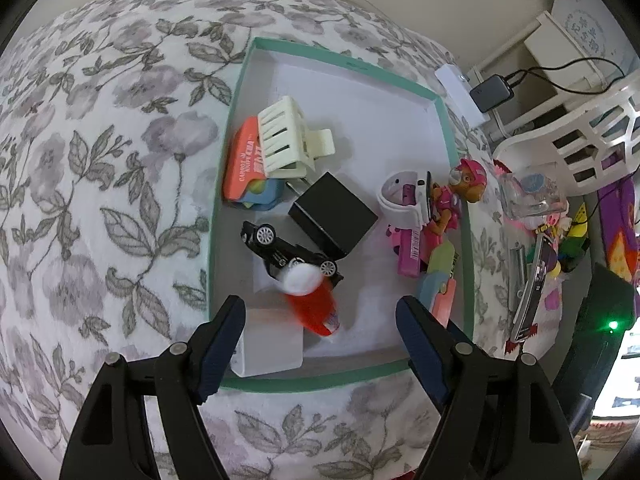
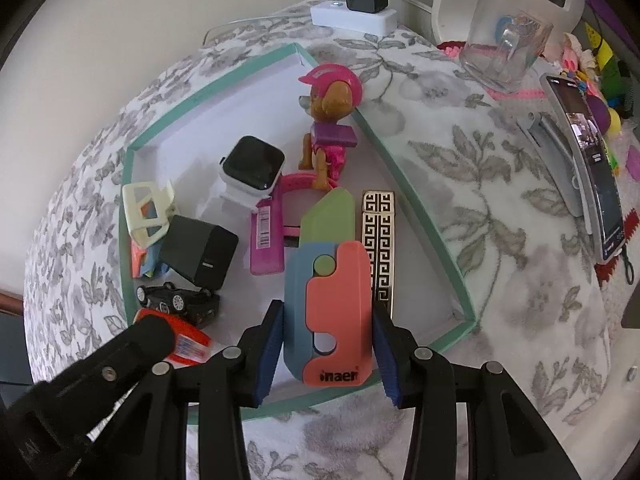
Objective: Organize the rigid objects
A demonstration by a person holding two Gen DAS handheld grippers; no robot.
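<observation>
A teal-rimmed white box lies on a flowered blanket. In it are a pup figure, a white smartwatch, a black charger cube, a black toy car, a cream claw clip and a gold patterned bar. My right gripper is shut on a coral, blue and green toy knife, whose tip points into the box. My left gripper is open above the box's near corner. A red tube with a white cap lies between its fingers, untouched.
Right of the box on the blanket lie a phone and a clear glass cup. A white power strip with a plugged charger sits at the far edge. A white chair and small toys crowd the far right.
</observation>
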